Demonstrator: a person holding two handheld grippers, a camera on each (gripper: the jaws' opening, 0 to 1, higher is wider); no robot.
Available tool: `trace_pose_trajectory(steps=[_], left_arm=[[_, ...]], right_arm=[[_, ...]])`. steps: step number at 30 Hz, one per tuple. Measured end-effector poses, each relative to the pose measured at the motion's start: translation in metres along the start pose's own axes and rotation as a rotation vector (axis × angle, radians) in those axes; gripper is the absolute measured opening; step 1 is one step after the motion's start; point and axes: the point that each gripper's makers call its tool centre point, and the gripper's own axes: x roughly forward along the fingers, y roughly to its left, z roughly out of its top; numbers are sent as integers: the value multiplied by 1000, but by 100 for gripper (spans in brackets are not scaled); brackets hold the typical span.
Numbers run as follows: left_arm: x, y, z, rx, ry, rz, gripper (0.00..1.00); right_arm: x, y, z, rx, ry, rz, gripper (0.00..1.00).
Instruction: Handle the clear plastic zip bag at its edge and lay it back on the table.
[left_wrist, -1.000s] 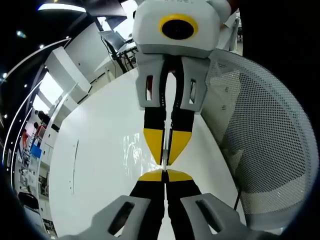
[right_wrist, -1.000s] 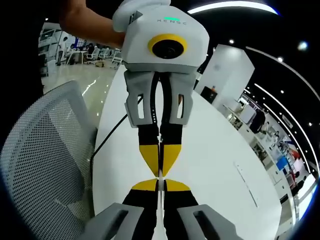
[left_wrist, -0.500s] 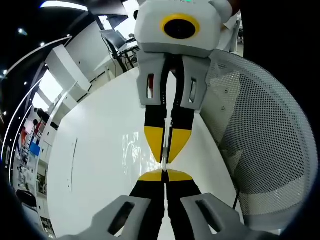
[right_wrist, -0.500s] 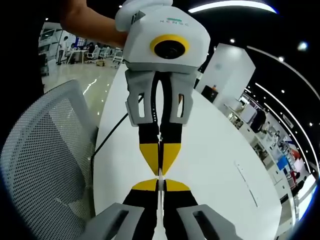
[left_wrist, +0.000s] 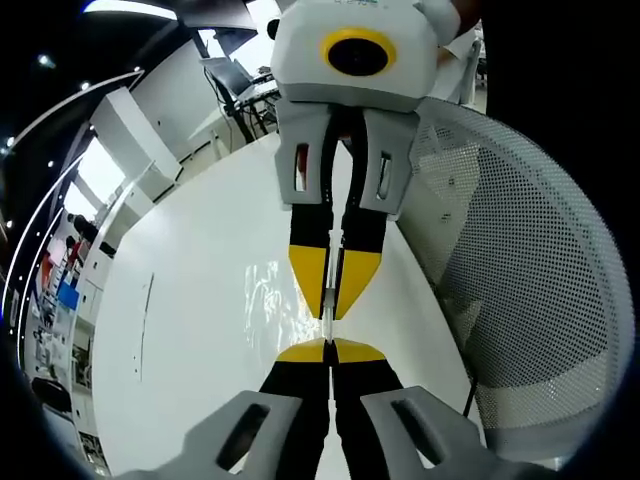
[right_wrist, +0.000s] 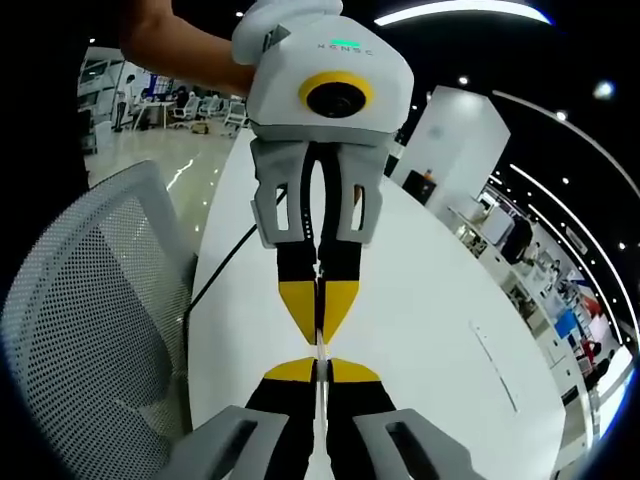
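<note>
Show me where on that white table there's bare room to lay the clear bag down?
In the left gripper view, the table is bare from the bag to its far edge. In the right gripper view, bare tabletop lies beyond both grippers. It is crowded at the chair side, where the left gripper and right gripper meet.

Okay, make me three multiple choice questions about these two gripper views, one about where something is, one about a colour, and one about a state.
1. Where is the mesh chair in the left gripper view?
A. right of the grippers
B. left of the grippers
C. on the table

2. What colour are the gripper tips?
A. red
B. yellow
C. green

3. How do the jaws of the left gripper and right gripper stand?
A. both wide open
B. one open
C. both shut on the clear plastic zip bag

A: the mesh back rises at that view's right.
B: the tips are yellow in both views.
C: each pair pinches the bag's thin edge.
</note>
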Motion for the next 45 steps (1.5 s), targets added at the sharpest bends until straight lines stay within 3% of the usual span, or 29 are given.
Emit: trace_pose_trajectory(steps=[45], left_arm=[[-5, 7, -6, -15, 8, 14, 0]], right_arm=[[-7, -6, -2, 19, -4, -18, 0]])
